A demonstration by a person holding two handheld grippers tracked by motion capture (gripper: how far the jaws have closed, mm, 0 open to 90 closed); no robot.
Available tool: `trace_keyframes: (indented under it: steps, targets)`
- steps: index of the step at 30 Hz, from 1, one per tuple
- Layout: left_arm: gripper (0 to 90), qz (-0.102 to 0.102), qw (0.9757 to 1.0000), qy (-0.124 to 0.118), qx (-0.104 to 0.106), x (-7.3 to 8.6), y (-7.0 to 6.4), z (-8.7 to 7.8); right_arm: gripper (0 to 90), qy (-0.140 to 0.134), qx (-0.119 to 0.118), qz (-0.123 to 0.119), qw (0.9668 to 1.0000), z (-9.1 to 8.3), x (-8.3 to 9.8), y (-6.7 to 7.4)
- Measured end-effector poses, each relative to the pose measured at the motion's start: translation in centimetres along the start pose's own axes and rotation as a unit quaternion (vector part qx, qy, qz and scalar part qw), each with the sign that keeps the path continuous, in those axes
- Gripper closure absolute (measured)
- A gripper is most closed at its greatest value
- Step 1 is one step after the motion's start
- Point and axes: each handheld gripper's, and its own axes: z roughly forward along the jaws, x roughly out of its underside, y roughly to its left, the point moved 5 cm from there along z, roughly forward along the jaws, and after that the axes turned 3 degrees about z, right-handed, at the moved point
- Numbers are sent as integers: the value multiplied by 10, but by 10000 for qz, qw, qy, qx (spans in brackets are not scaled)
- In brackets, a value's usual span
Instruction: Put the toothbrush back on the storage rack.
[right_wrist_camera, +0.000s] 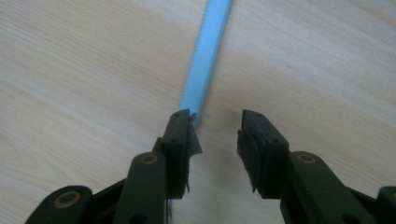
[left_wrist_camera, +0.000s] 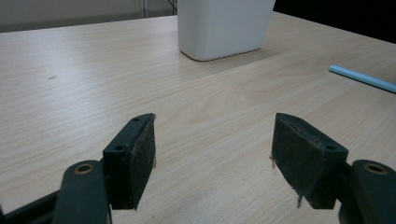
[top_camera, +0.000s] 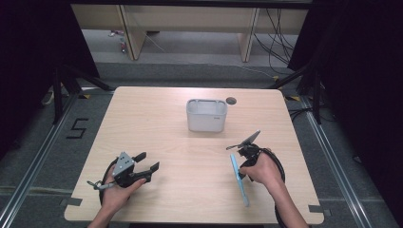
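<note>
From the high view, your right gripper (top_camera: 239, 151) sits over the near end of the long, flat light-blue plastic strip (top_camera: 239, 178), which lies on the pale wooden table (top_camera: 157, 123) in front of and to the right of the white rectangular plastic bin (top_camera: 206, 115), well apart from it. Your left gripper (top_camera: 148, 161) rests in front of and to the left of that bin, jaws spread wide and holding nothing. Leave it parked there; it is out of the way.

In the left gripper view, the white bin (left_wrist_camera: 224, 25) stands ahead with bare table between it and the open jaws, and the tip of the blue strip (left_wrist_camera: 362, 78) shows off to the right of the bin.

In the right gripper view, the jaws are part-way open and not yet gripping. The blue strip (right_wrist_camera: 206, 56) runs away from them, and its end passes under or just beside the left pad (right_wrist_camera: 180, 140) rather than through the gap. I cannot tell whether that pad touches it. Before you squeeze further, shift the gripper sideways so the strip sits midway between both pads, and lower the tips to the table. The strip is thin and flat, so it will likely slide or flip if only one pad catches it.
</note>
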Motion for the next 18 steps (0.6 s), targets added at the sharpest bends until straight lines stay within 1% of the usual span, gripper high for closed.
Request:
trace_keyframes:
  steps: [1, 2, 4, 5, 6, 7, 8, 9, 13, 14, 15, 16, 17, 18]
  targets:
    - [301, -4, 10000, -5, 1, 0, 0, 0, 644, 8, -24, 62, 10000, 1, -1, 3]
    - [301, -3, 10000, -3, 1, 0, 0, 0, 648, 6, -10, -55, 10000, 3, -4, 4]
    - [301, -3, 10000, -1, 4, 0, 0, 0, 651, -24, 29, -51, 10000, 5, -5, 6]
    - [301, 0, 10000, -4, 5, 0, 0, 0, 660, 121, -31, -7, 9999, 5, -5, 10]
    - [301, 1, 10000, -2, 6, 0, 0, 0, 660, 121, -31, -7, 9999, 5, -5, 10]
    - [302, 0, 10000, -3, 7, 0, 0, 0, 664, 109, -17, 61, 9999, 6, -6, 11]
    - [302, 0, 10000, -4, 10, 0, 0, 0, 669, 132, 15, 6, 9999, 6, -6, 11]
    - [302, 1, 10000, -3, 13, 0, 0, 0, 671, 151, 74, 44, 9998, 8, -7, 12]
    - [301, -26, 10000, -17, 17, 0, 0, 0, 675, 224, 89, 68, 9997, 9, -7, 14]
    - [301, -42, 10000, -23, 16, 0, 1, 0, 680, 311, 65, 36, 9995, 9, -8, 15]
    - [301, -47, 10000, -25, 19, 0, 0, 0, 680, 311, 65, 36, 9995, 9, -8, 15]
    - [301, -40, 10000, -22, 20, 0, 0, 0, 683, 247, 135, 74, 9996, 10, -9, 16]
    - [301, -24, 10000, -16, 20, 0, 0, 0, 690, 325, 174, 77, 9993, 11, -10, 17]
    - [301, -24, 10000, -29, 32, 0, 0, 0, 690, 325, 174, 77, 9993, 11, -10, 17]
